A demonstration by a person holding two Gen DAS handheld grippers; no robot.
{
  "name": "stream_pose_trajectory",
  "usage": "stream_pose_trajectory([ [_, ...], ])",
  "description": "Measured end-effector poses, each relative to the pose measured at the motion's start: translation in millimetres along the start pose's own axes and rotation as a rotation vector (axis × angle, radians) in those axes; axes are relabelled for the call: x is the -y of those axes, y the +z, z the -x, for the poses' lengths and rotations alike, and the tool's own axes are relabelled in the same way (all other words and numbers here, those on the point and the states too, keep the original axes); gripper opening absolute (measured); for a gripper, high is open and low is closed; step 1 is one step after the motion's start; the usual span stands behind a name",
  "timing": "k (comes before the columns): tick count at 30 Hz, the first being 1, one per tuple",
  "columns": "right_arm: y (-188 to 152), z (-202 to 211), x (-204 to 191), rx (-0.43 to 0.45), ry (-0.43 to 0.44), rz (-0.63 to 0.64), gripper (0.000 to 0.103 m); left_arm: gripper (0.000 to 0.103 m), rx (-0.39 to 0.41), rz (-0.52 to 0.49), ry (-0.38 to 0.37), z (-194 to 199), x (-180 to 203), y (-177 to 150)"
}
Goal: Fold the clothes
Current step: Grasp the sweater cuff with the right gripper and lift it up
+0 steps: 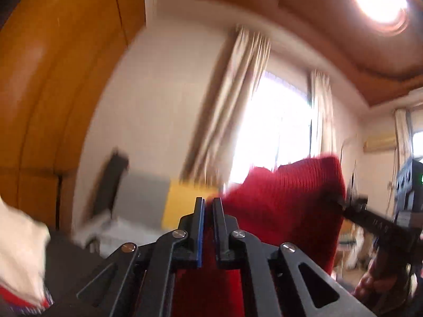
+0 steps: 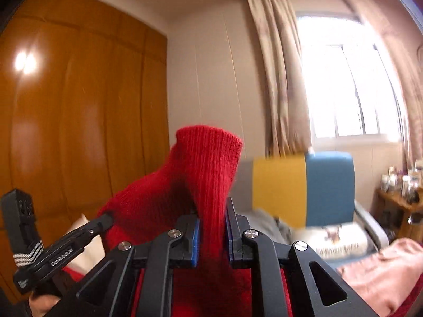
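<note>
Between both tongs (image 1: 208, 203) (image 2: 211, 211): red sweater (image 2: 201, 169) clamped, blocking yellow-blue chair (image 2: 304, 187).

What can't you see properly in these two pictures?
- Lower part of the red sweater: both views, hidden behind the grippers' black frames, so its shape is unclear.
- Where clothes get folded: both views point level at walls and window; no such surface shows.
- Chair: left view, motion-blurred.
- Shelf items: right view, too small at the edge.
- Person: only a hand, cut off.
</note>
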State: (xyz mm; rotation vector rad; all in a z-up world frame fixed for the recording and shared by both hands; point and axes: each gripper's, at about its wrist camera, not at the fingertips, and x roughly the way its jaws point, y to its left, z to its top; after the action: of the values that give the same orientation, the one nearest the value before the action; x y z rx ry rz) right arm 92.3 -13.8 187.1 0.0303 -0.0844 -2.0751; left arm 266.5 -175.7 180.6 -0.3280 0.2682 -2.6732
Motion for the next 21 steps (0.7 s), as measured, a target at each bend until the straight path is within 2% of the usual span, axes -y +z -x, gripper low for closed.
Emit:
stream_pose_trajectory([
  [2, 21.0, 21.4, -15.6, 0.091, 0.002, 0.015, 0.015, 0.000, 0.089, -0.017, 0.000, 16.5, 5.9, 29.6],
  [4, 39.2, 37.9, -29.1, 0.169, 0.005, 0.030, 0.015, 0.000, 0.114, -0.047, -0.010, 18.8, 13.6, 59.8],
  [6, 52.2, 44.7, -38.3, 0.219, -0.002, 0.044, 0.012, 0.000, 0.085, -0.094, -0.021, 8.7, 21.5, 70.7],
  [7, 56.0, 38.7, -38.9, 0.221, -0.024, 0.054, 0.004, 0.000, 0.056, -0.108, -0.020, 1.1, 23.5, 70.4],
  [9, 62.8, 25.1, -38.8, 0.216, -0.065, 0.070, 0.004, 0.000, -0.034, -0.156, -0.020, -21.6, 25.9, 57.0],
  [11, 60.0, -5.4, -26.3, 0.131, -0.093, 0.049, 0.004, 0.000, -0.095, -0.219, 0.032, -38.1, 27.1, 26.5],
  [13, 43.6, -39.9, -11.8, 0.032, -0.167, 0.071, 0.005, 0.001, -0.266, -0.203, 0.032, -65.4, 13.2, -28.7],
  [16, -8.6, -91.3, 23.8, -0.197, -0.186, 0.005, 0.005, 0.001, -0.496, -0.137, 0.061, -85.5, -16.6, -110.7],
  [18, -52.0, -101.8, 38.5, -0.317, -0.150, -0.031, 0.006, 0.001, -0.624, -0.097, 0.065, -82.8, -36.2, -158.6],
  [20, -101.8, -95.3, 51.5, -0.427, -0.045, -0.080, 0.014, 0.002, -0.718, -0.066, 0.058, -67.8, -54.5, -194.9],
  [21, -122.2, -87.8, 57.9, -0.475, -0.012, -0.092, 0.024, 0.003, -0.765, -0.025, 0.034, -58.9, -63.8, -205.0],
])
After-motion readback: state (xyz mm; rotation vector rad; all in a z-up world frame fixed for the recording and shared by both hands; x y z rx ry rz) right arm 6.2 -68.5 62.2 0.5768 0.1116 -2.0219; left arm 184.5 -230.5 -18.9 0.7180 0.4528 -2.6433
